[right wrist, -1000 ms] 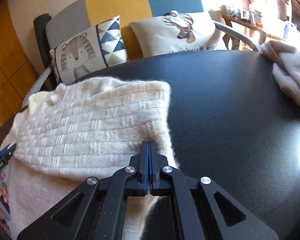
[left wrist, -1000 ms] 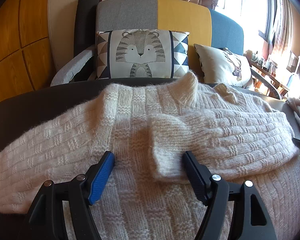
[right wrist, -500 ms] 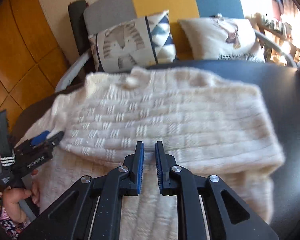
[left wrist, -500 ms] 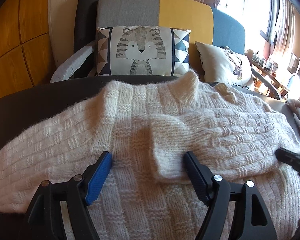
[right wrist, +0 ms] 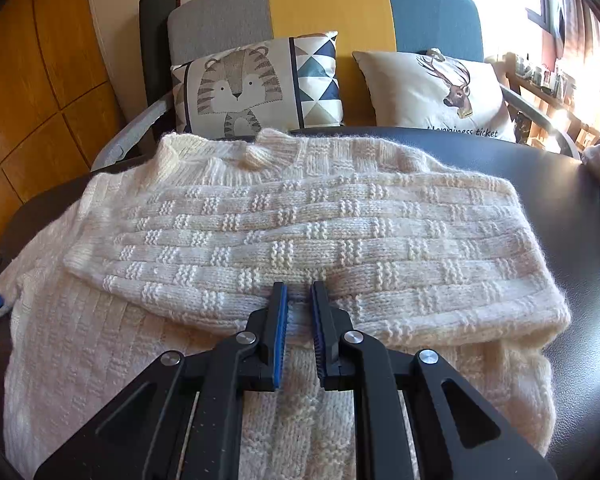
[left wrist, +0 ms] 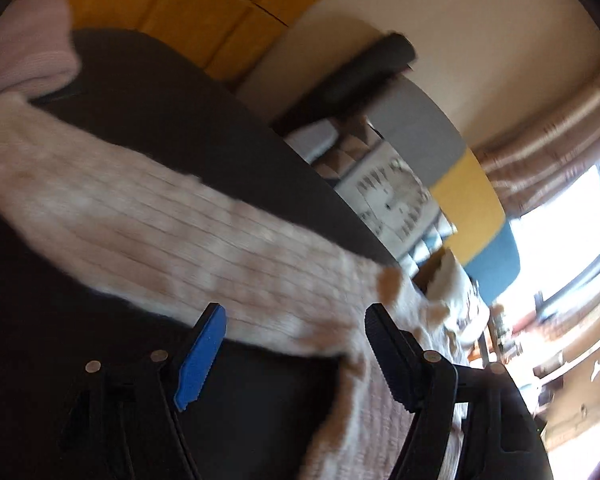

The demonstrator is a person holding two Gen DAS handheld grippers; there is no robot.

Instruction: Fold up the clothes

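The cream sweater (right wrist: 300,232) under the fingers (right wrist: 278,332) is fuzzy, chunky basket-weave knit. Beyond it, the dark worktop (right wrist: 559,184) looks smooth and faintly glossy.

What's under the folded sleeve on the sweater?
Under the folded sleeve lies the sweater body, on the dark table. Whatever the sleeve covers beneath cannot be seen.

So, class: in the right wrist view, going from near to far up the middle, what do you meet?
Black right claw → cream knitted sleeve folded across the sweater → sweater's ribbed collar → tiger-print cushion → grey, yellow and blue sofa back.
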